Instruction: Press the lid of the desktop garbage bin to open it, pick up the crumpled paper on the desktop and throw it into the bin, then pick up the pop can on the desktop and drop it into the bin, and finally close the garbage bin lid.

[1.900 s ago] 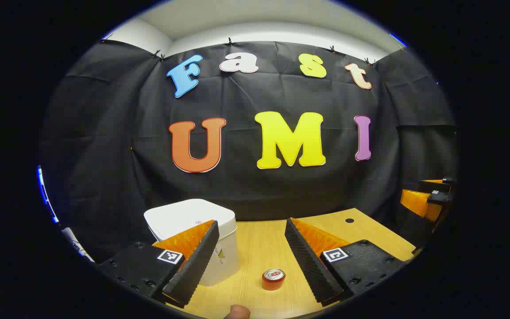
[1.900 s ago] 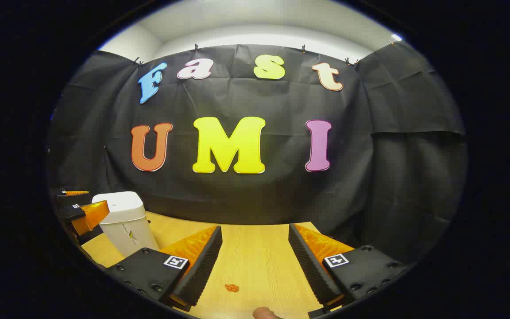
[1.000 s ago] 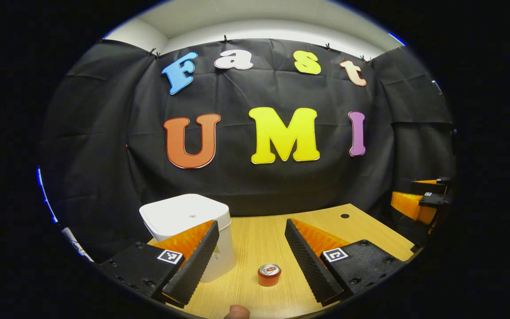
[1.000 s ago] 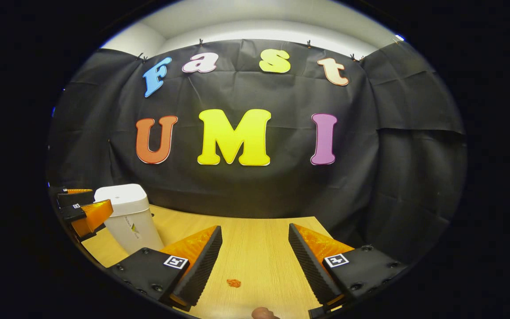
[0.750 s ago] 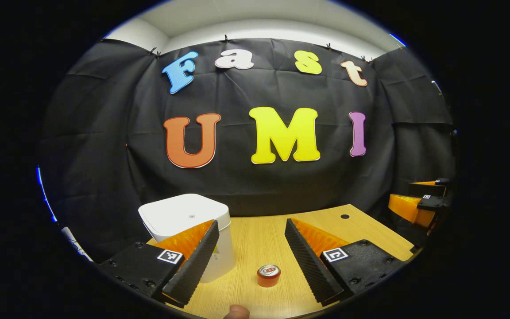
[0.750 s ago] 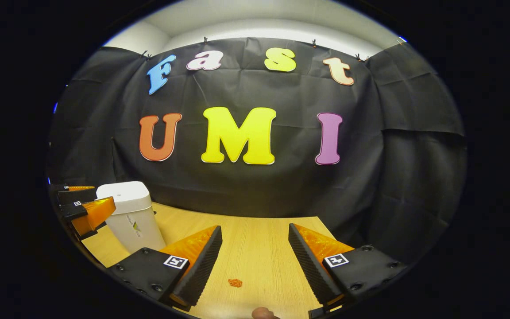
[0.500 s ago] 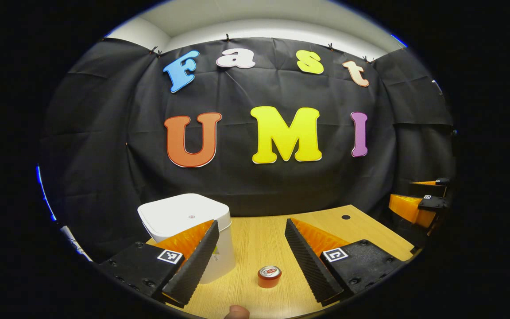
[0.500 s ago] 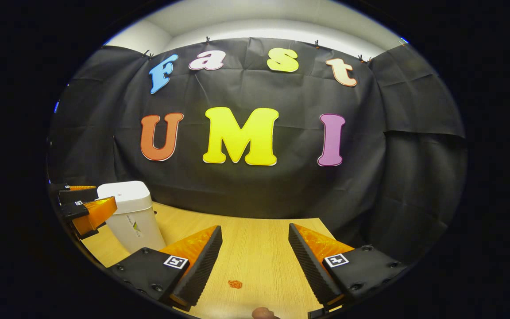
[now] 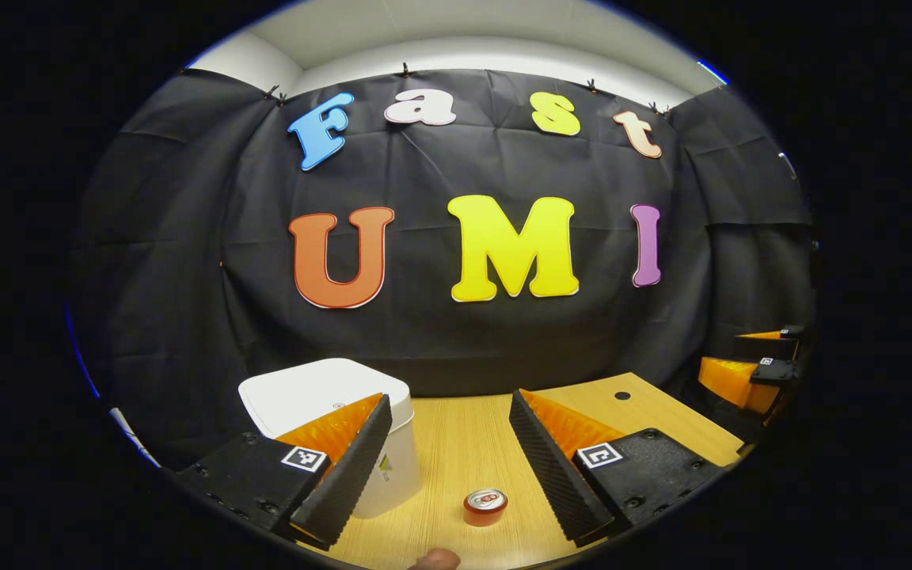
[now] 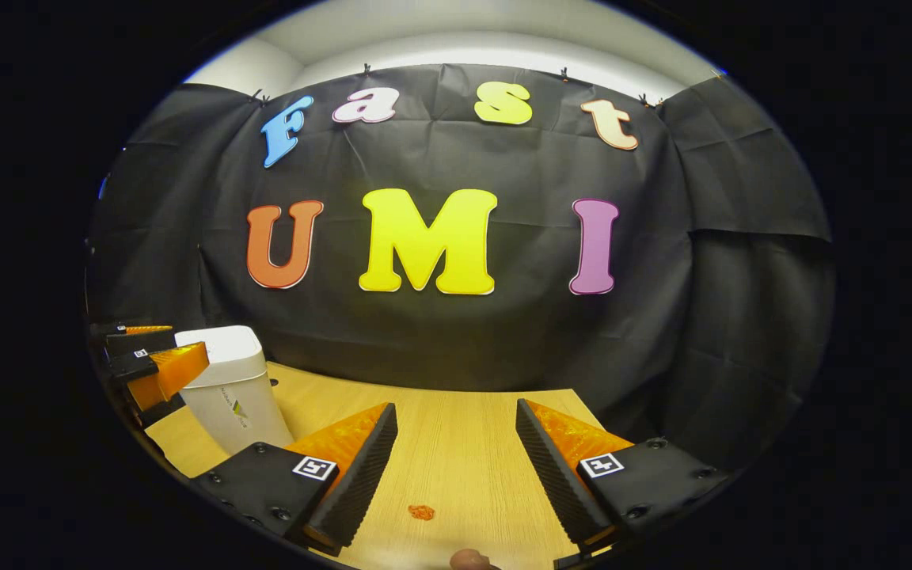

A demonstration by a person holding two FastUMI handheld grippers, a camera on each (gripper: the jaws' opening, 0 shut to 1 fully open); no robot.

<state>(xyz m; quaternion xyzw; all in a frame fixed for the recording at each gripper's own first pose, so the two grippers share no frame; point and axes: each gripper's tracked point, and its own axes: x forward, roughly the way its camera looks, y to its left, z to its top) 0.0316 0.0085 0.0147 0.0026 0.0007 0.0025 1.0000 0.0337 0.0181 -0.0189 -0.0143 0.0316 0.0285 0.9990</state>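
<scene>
A white desktop bin (image 9: 309, 388) with its lid down stands on the wooden table (image 9: 456, 431), at the left of the left gripper view. A red pop can (image 9: 485, 507) stands upright to its right. My left gripper (image 9: 450, 405) hovers open above the can, and its left finger overlaps the bin's near corner. In the right gripper view the bin (image 10: 226, 380) is far left, with the left gripper (image 10: 151, 360) beside its lid. A small orange crumpled paper (image 10: 421, 512) lies on the table under my open right gripper (image 10: 456, 412).
The black cloth wall closes the table's far side. A small round hole (image 9: 622, 395) marks the table's far right corner. The right gripper (image 9: 745, 364) shows at the right edge of the left gripper view. A person's fingertip (image 10: 468, 560) pokes in at the bottom.
In the left gripper view the bin has slid slightly left and the can slightly lower, so the left gripper has drifted a little. The right gripper has hardly moved. Both have stayed open.
</scene>
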